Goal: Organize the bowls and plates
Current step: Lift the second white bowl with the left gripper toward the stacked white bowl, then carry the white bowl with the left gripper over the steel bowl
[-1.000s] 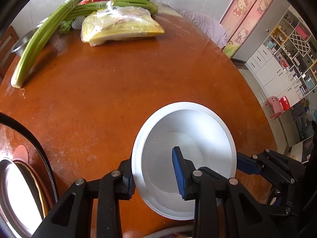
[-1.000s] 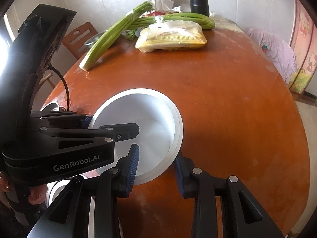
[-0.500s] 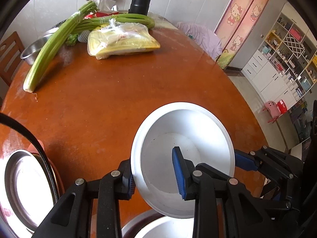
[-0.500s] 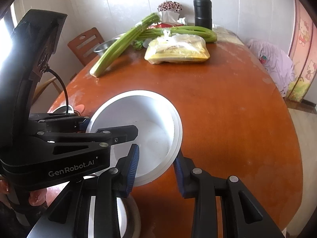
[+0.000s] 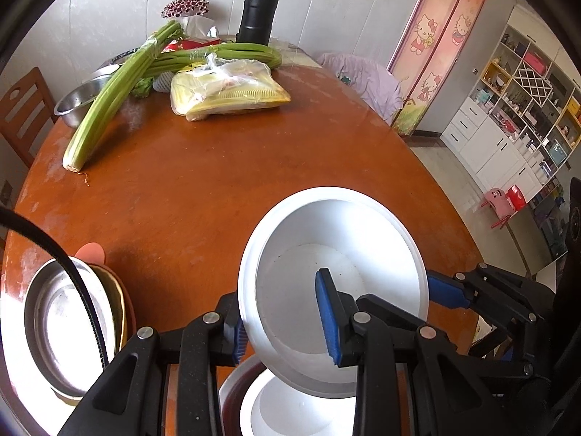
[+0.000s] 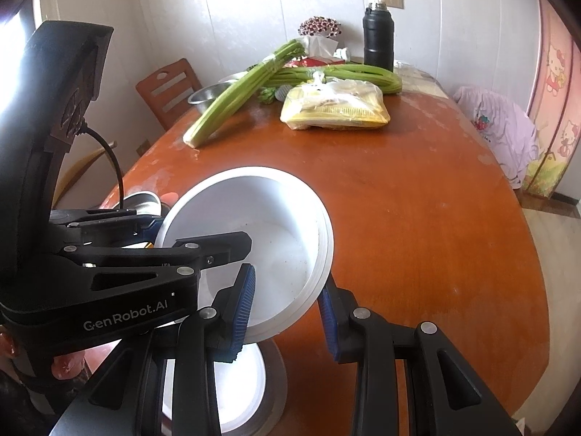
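A white bowl [image 5: 345, 247] [image 6: 254, 210] hangs tilted above the round wooden table [image 5: 203, 189], held from both sides. My left gripper [image 5: 279, 301] is shut on its left wall, one pad inside and one outside. My right gripper [image 6: 286, 283] is shut on the opposite wall, also with one pad inside; it shows at the right of the left wrist view [image 5: 446, 294]. Layered edges at the bowl's right rim [image 6: 325, 250] look like nested bowls. Below it a white dish [image 5: 290, 407] [image 6: 236, 381] rests in a steel dish.
A steel plate [image 5: 61, 327] lies on yellow and orange plates at the near left. At the far end are celery stalks [image 5: 116, 98], a bagged yellow packet [image 5: 228, 94], a black flask [image 5: 258, 14] and a steel bowl [image 5: 78, 103]. A wooden chair [image 6: 169, 87] stands on the left.
Both grippers have risen with the white bowl between them. The table looks farther off, the white dish below has come into view, and more of the steel plate shows.
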The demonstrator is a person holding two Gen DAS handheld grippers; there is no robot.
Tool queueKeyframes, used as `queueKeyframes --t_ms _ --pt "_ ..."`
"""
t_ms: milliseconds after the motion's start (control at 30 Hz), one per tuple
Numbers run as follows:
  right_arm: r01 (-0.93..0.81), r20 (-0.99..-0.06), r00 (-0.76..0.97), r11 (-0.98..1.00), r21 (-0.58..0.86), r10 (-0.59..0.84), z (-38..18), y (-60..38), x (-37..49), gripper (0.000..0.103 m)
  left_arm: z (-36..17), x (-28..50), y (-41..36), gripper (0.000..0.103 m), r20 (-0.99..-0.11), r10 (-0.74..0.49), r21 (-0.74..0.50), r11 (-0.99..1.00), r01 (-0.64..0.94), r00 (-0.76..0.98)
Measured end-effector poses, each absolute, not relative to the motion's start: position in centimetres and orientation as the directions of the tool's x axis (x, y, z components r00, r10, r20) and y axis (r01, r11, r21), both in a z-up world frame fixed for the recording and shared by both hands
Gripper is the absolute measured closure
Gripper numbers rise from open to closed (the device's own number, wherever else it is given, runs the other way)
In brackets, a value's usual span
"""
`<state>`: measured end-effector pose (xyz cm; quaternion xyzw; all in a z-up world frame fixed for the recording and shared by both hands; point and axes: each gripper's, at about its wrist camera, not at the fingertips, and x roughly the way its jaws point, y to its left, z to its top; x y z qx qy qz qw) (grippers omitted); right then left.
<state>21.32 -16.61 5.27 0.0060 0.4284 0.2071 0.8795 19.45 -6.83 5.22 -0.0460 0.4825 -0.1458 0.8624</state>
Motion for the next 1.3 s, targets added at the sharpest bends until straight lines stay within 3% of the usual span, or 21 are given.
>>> queueKeyframes --t_ms 1300 --pt "-0.423 -0.736 0.540 0.887 0.183 0.409 5.1 -15.4 17.5 0.066 5.3 13.8 -6.2 0.070 -0.823 -0.254 -0.186 0.966 0.182 0.509"
